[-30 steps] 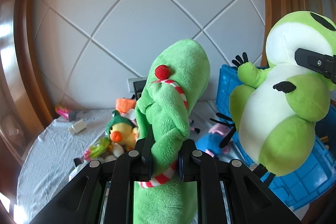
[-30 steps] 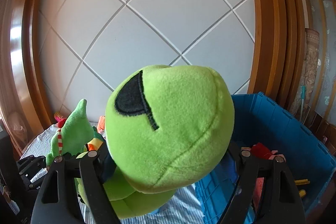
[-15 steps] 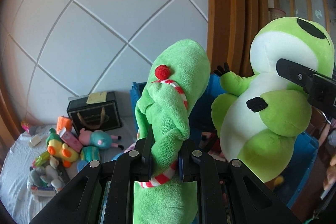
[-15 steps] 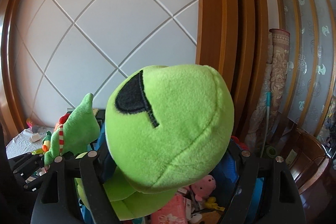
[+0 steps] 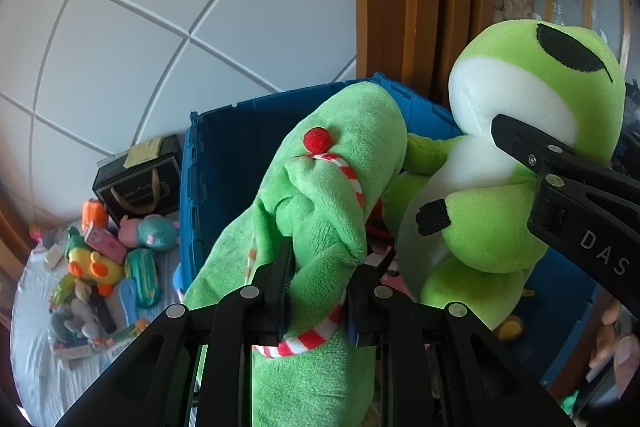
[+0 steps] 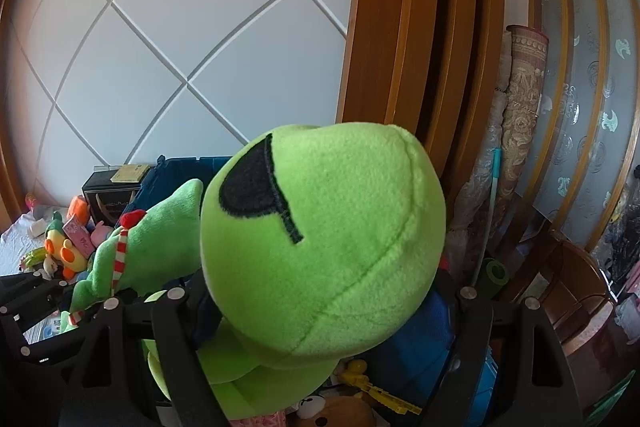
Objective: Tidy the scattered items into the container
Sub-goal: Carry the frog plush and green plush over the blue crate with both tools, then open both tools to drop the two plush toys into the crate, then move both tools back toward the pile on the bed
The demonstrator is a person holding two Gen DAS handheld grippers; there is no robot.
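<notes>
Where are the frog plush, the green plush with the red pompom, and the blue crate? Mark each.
frog plush [image 5: 516, 223]: left wrist view, on its near arm.
green plush with the red pompom [image 5: 352, 131]: left wrist view, on its upper body.
blue crate [image 5: 224, 163]: left wrist view, on its inner far wall.

the space ahead of the left gripper [image 5: 320, 291] is filled by the long green plush dinosaur with a red-and-white striped scarf [image 5: 328, 195] between its jaws. right of those jaws the lime-green plush frog with a white belly [image 5: 500, 187] crowds the gap, touching the dinosaur. beyond both, the deep blue plastic crate [image 5: 224, 155] stands open-topped, its floor strewn with small toys. left of the jaws, a pile of small plush toys and boxes [image 5: 100, 267] and a black gift box [image 5: 138, 183] cover the white sheet. right of the right gripper [image 6: 320, 311] stand rolled patterned rugs [image 6: 520, 155] and wooden furniture.
</notes>
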